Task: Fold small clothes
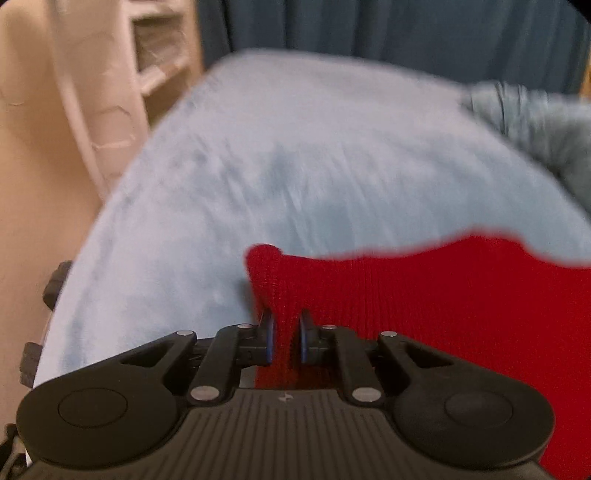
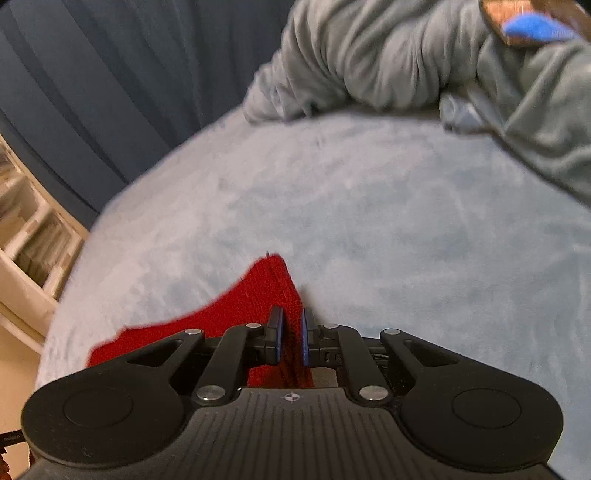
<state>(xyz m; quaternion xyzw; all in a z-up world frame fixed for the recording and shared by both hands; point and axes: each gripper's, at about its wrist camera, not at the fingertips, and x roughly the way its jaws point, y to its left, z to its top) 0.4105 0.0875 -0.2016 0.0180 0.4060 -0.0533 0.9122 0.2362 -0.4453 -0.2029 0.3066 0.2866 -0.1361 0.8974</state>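
Gripping a red knit [image 1: 424,295] with both grippers, over a pale blue blanket [image 1: 295,155]. Left gripper [image 1: 287,332] clamped on the knit's left corner, fabric pinched between the blue-edged pads [image 1: 269,339] and bunched into a narrow ridge between them. Corner tip poking up past the jaws, rest of the garment spreading out to the right in the left wrist view, top edge wavy against the blanket. Ribbed weave sharp close to the jaws, blurred farther off.

Right gripper [image 2: 291,338] likewise closed on the knit, on the opposite corner, a fold of red squeezed between its pads [image 2: 306,343]. Peaked corner rising ahead of the fingertips in the right wrist view, cloth trailing away to the lower left and under the gripper body. Cannot tell whether the knit's middle rests on the blanket or hangs just above it.

Blanket plush, covering a wide rounded surface, filling most of both views. Grey cloth [image 2: 388,55] heaped in folds at the far edge, lying on the blanket, well apart from the knit. Dark blue curtain [image 2: 110,74] hanging behind. White shelf unit [image 2: 33,236] beside the covered surface, contents too blurred to name. Something brown and bright blue [image 2: 535,22] at the top right of the right wrist view, too blurred to identify.
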